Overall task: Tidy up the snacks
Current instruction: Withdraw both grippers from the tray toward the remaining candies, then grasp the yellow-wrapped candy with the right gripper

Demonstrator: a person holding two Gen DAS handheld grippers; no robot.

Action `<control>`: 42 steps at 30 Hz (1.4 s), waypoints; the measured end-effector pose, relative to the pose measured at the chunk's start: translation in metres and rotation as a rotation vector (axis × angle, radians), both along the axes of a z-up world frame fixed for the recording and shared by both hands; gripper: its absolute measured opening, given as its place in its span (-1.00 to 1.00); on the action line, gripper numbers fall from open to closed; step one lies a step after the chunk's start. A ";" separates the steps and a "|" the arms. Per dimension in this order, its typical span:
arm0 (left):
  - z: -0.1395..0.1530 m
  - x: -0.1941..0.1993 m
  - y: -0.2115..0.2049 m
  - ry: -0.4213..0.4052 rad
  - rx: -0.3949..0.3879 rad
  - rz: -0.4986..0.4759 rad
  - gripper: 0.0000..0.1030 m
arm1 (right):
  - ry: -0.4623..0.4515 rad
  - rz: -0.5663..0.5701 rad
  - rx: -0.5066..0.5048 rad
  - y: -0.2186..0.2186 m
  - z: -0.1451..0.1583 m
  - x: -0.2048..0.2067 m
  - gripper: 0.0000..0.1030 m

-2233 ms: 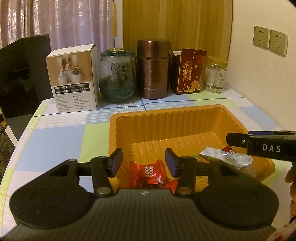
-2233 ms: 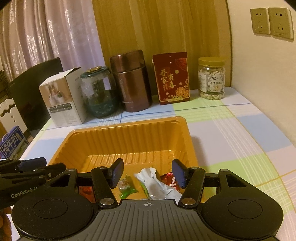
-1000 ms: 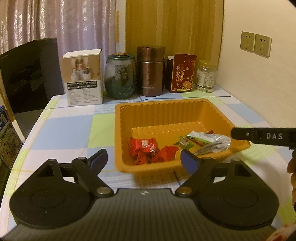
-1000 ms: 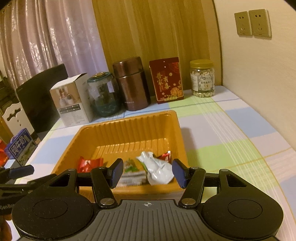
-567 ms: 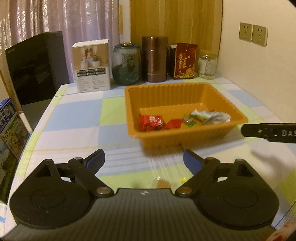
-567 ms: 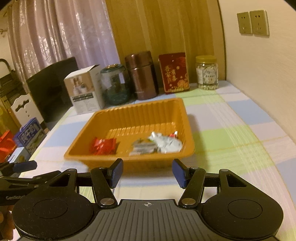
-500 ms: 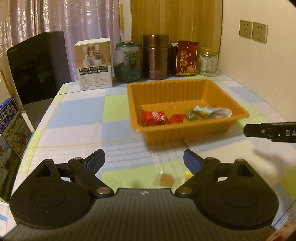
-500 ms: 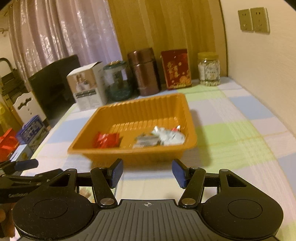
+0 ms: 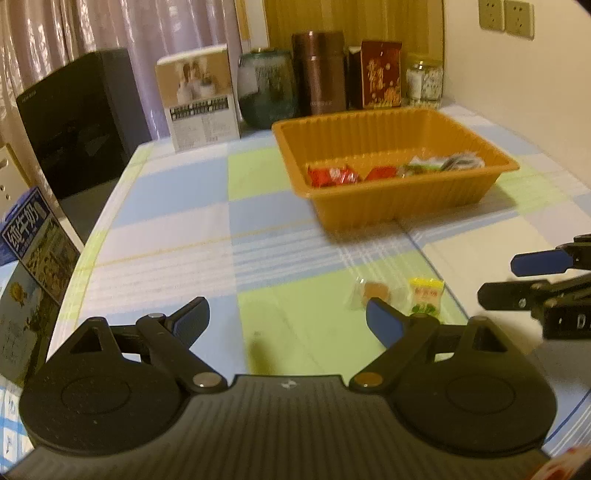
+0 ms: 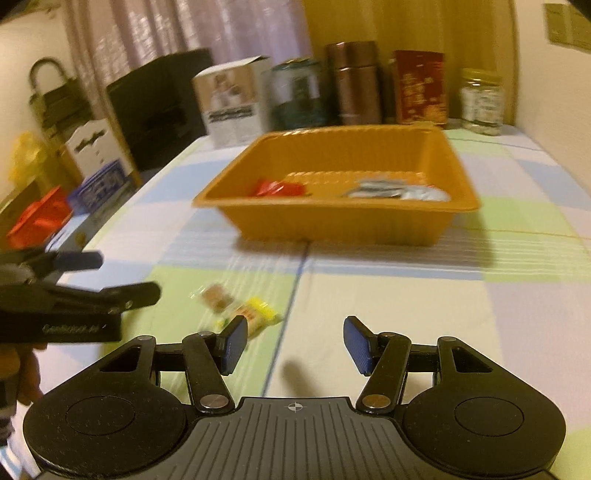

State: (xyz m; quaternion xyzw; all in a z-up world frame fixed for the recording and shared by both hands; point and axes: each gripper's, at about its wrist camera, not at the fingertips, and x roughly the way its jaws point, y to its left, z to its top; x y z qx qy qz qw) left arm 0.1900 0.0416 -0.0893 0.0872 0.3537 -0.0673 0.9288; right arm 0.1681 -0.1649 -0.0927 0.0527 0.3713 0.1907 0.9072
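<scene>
Checked tablecloth [image 9: 177, 192] in pale blue, green and white covers the table; curtains [image 9: 74, 33] and a wood panel close the far side, with a plain wall bearing sockets [image 9: 506, 16] at the right. Along the back edge stand a white carton [image 9: 199, 99], a dark green jar [image 9: 267, 88], a brown flask [image 9: 319, 74], a red packet [image 9: 380, 74] and a clear jar of nuts [image 9: 424, 83]. Nearer the middle sits the orange tray [image 9: 388, 206], which already holds red-wrapped sweets [image 9: 332, 175] at one end and a silver-and-green packet [image 9: 443, 162] at the other.

Two snacks lie loose on the cloth, well short of the tray: a clear-wrapped brown candy [image 9: 375, 291] and, just beside it, a yellow packet [image 9: 424, 295]. Motion blur softens both, and their print cannot be read.

The left gripper [image 9: 288, 315] has its jaws spread wide and empty; the two snacks lie near its right finger [image 9: 384, 323]. The right gripper [image 10: 293, 345] stands partly spread, also empty, with the yellow packet near its left finger [image 10: 232, 341].

Step in hand, by judgement: approach to the remaining loose snacks, the tray being partly filled. The next move likely calls for centring one pair of jaws over a single wrapper, lowering to the cloth, and closing without dragging the neighbour.
</scene>
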 end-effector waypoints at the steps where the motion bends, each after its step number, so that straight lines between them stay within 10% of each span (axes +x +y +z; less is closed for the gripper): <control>1: -0.001 0.001 0.001 0.011 -0.005 0.004 0.76 | 0.001 0.012 0.000 0.003 -0.002 0.000 0.13; 19: 0.003 0.016 0.009 0.029 -0.066 0.052 0.76 | 0.065 0.023 0.072 0.039 -0.026 0.032 -0.18; 42: -0.008 0.021 0.002 0.093 -0.124 -0.037 0.76 | -0.069 0.013 -0.161 0.036 -0.018 0.022 -0.59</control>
